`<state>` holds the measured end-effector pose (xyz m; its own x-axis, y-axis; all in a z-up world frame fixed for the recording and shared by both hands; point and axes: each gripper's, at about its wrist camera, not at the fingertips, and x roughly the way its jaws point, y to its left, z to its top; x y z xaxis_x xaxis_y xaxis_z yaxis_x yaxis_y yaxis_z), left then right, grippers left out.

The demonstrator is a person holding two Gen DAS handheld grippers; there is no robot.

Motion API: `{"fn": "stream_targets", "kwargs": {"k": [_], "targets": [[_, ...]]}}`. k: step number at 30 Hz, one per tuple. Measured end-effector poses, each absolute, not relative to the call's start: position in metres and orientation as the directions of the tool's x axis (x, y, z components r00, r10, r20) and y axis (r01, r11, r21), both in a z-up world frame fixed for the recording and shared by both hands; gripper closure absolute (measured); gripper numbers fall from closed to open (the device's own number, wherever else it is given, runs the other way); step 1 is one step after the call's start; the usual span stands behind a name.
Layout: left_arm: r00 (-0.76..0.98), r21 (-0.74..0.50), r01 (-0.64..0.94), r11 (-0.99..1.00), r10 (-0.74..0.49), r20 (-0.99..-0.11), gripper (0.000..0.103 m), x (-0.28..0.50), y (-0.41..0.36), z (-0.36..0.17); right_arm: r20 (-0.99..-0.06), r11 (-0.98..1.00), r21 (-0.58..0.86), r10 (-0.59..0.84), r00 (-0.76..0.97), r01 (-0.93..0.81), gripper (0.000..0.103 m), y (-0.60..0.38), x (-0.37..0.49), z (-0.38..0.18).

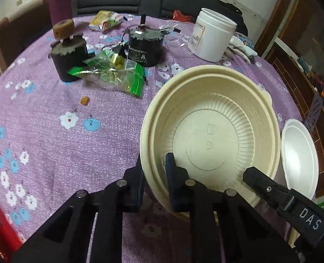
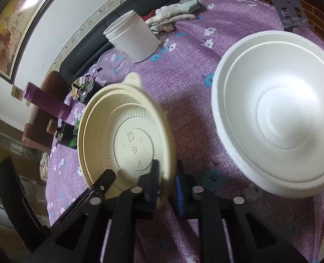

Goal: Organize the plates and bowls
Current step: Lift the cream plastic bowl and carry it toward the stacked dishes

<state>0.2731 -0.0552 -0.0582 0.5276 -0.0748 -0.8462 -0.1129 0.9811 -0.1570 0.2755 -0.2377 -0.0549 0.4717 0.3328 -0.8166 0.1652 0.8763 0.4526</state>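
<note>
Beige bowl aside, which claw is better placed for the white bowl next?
Probably the right claw: the white bowl sits just beside it; the left claw grips the beige bowl at its far rim.

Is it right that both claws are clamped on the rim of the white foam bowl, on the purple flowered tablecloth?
Not quite. Both claws grip the rim of the beige plastic bowl, not the white foam bowl, which sits untouched beside it. The left wrist view shows the left claw pinching the beige rim; the right wrist view shows the right claw doing likewise. The purple flowered tablecloth is right.
</note>
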Motion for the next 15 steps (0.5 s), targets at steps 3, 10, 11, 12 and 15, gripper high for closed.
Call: {"fn": "stream_targets", "kwargs": {"k": [3, 10, 11, 12, 15], "targets": [[0.537, -0.154, -0.108, 0.982, -0.073, -0.841, 0.088, 0.267, -0.054, -0.054, -0.811, 0.874, 0.461, 0.343, 0.474, 0.156, 0.091, -0.237, 0.269, -0.053], [0.545, -0.131, -0.106, 0.986, -0.053, -0.837, 0.089, 0.241, -0.049, -0.046, -0.796, 0.865, 0.483, 0.367, 0.481, 0.138, 0.091, -0.234, 0.245, -0.047], [0.545, -0.127, -0.105, 0.986, -0.05, -0.837, 0.089, 0.238, -0.049, -0.045, -0.794, 0.863, 0.486, 0.371, 0.481, 0.136, 0.091, -0.233, 0.239, -0.047], [0.547, -0.122, -0.102, 0.987, -0.047, -0.836, 0.089, 0.234, -0.049, -0.044, -0.793, 0.862, 0.489, 0.374, 0.481, 0.135, 0.091, -0.233, 0.235, -0.046], [0.553, -0.115, -0.096, 0.989, -0.043, -0.832, 0.089, 0.219, -0.049, -0.041, -0.786, 0.856, 0.499, 0.383, 0.485, 0.133, 0.091, -0.234, 0.221, -0.044]]}}
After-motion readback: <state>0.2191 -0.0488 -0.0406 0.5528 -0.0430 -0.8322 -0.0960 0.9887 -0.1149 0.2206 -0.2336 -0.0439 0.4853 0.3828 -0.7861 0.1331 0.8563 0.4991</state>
